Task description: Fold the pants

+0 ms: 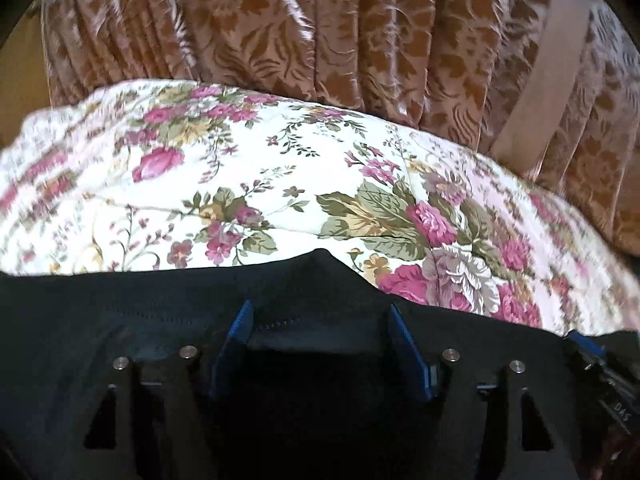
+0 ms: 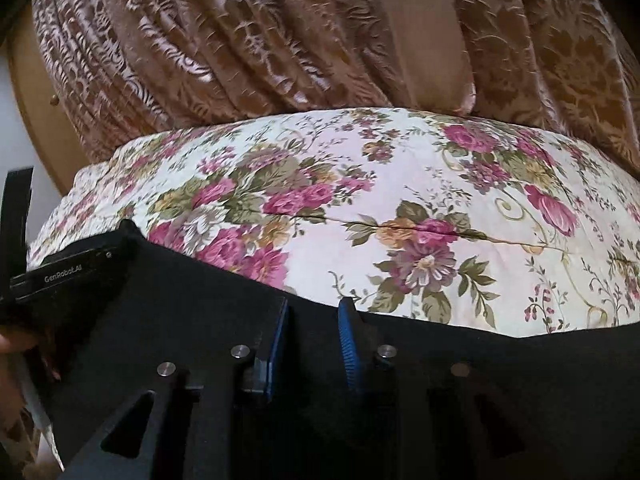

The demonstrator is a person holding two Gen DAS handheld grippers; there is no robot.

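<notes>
The black pants (image 1: 100, 320) lie on a floral bedspread (image 1: 280, 168) and fill the near part of both views (image 2: 192, 304). My left gripper (image 1: 320, 312) stands over the pants' far edge with its blue pads (image 1: 240, 328) wide apart and black cloth between them, not pinched. My right gripper (image 2: 314, 312) is over the same edge, its blue pads (image 2: 348, 344) a smaller gap apart, cloth under them. The other gripper's body shows at each view's side (image 2: 64, 272) (image 1: 600, 368).
The floral bedspread (image 2: 400, 200) stretches ahead to its far edge. A brown patterned curtain (image 1: 320, 40) hangs right behind it. A wooden cabinet (image 2: 44, 120) stands at the far left.
</notes>
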